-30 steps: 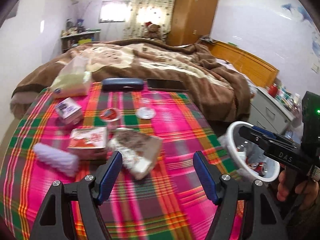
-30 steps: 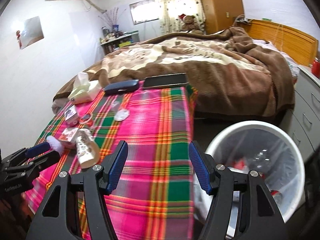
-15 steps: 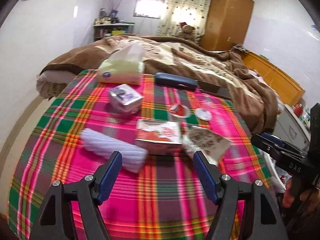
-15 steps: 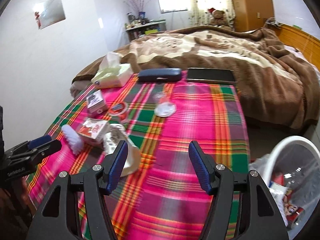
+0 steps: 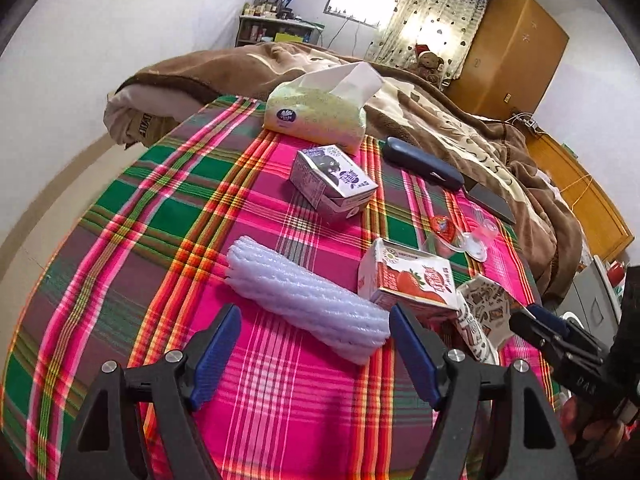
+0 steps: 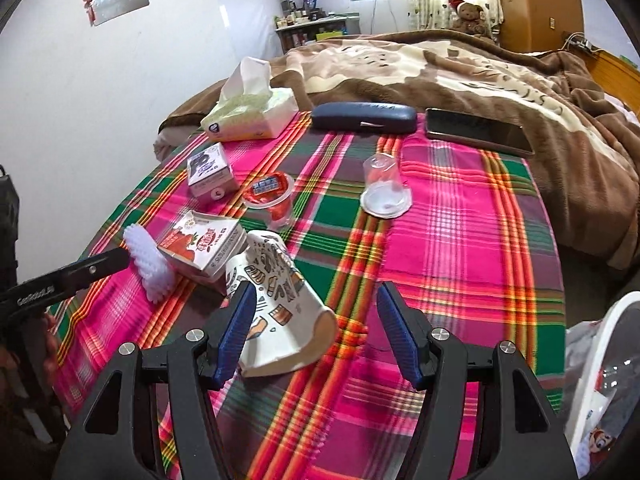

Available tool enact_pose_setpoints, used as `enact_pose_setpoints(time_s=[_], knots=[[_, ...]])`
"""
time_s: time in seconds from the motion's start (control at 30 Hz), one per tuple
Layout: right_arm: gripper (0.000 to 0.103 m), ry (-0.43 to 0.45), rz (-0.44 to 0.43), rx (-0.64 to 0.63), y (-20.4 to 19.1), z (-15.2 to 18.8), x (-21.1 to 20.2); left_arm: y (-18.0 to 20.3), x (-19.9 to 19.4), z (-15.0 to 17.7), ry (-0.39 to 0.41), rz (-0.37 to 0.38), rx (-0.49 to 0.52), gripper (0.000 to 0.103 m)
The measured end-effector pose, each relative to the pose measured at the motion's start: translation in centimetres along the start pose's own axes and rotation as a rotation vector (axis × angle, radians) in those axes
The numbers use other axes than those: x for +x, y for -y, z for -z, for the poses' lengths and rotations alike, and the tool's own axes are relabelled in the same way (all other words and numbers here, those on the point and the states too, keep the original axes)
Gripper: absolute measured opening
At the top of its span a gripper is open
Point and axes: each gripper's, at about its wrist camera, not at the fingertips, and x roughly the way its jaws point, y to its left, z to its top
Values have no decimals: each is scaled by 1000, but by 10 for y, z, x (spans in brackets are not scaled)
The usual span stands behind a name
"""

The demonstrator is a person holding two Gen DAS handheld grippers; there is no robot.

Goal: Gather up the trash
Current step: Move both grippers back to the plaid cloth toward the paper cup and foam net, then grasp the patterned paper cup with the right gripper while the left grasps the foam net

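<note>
The left gripper [image 5: 314, 354] hangs over the plaid desk [image 5: 160, 216] with its jaws apart and empty, having just eased a little wider; the white foam sleeve [image 5: 308, 300] lies slantwise in the lower middle of its view, just ahead of the blue pads. The right gripper [image 6: 314, 334] is also empty, its jaws just drawn in somewhat, with the crushed paper cup [image 6: 280, 304] beside its left pad. To take the sleeve cleanly, I would bring the left jaws down across its narrow width, not along its length, and close gently, since foam probably gives. Keep clear of the strawberry carton [image 5: 408, 278] touching its far end. The white bin [image 6: 604, 384] waits at lower right.
</note>
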Motion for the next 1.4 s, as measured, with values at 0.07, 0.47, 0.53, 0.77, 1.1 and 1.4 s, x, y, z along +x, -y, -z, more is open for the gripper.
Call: enact_pose_setpoints(time_s=[0.07,0.47,0.53,0.77,1.1,1.4], knots=[[47,-7,-6,3,-1,0,3,-2,6,-3,-4,-2,-16,76],[12,-36,-6,3,-1,5,13,-2,36,-9,-59,-4,-43,76],[11,-29,6,6,1,5,11,-1,40,-10,-62,-3,-49,76],[11,-15,20,37,11,6,8,9,53,-16,-58,-46,-21,76],[11,-4,11,57,15,8,7,8,56,-21,-28,-73,-60,52],[11,12,6,73,19,9,2,21,54,-17,-32,-50,-7,29]])
